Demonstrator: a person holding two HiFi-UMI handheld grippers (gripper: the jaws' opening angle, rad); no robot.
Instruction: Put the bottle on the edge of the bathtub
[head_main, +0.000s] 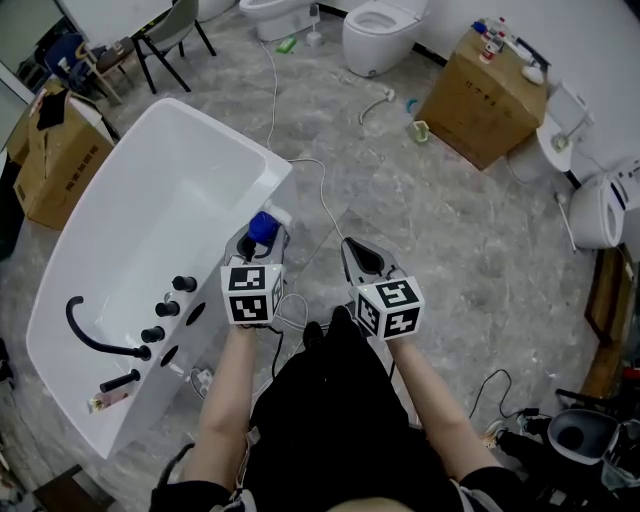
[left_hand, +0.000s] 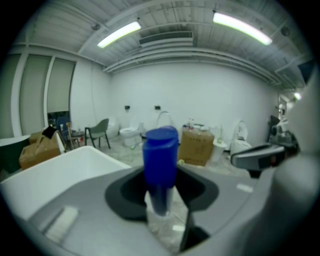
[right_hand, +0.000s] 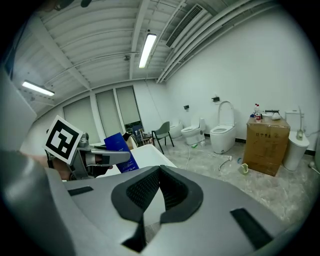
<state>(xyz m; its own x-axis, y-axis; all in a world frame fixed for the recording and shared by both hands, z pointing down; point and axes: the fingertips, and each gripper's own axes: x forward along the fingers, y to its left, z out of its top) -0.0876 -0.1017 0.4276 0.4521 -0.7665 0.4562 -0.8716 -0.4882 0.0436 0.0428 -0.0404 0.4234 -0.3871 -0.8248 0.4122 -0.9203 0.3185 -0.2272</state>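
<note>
A bottle with a blue cap (head_main: 262, 226) stands upright between the jaws of my left gripper (head_main: 257, 243), which is shut on it. The gripper holds it just beside the near right corner of the white bathtub (head_main: 262, 166). In the left gripper view the blue bottle (left_hand: 160, 160) fills the middle, gripped low on its clear part, with the bathtub (left_hand: 65, 167) to its left. My right gripper (head_main: 362, 257) hovers over the floor to the right, jaws shut on nothing. From the right gripper view (right_hand: 161, 195) I see the bottle (right_hand: 119, 149) and the tub rim (right_hand: 150, 156).
Black taps and a curved spout (head_main: 100, 340) sit on the tub's near end. A white cable (head_main: 325, 205) runs across the stone floor. Toilets (head_main: 378, 35), a cardboard box (head_main: 482, 100) and a chair (head_main: 170, 40) stand farther off. Another box (head_main: 55, 160) lies left of the tub.
</note>
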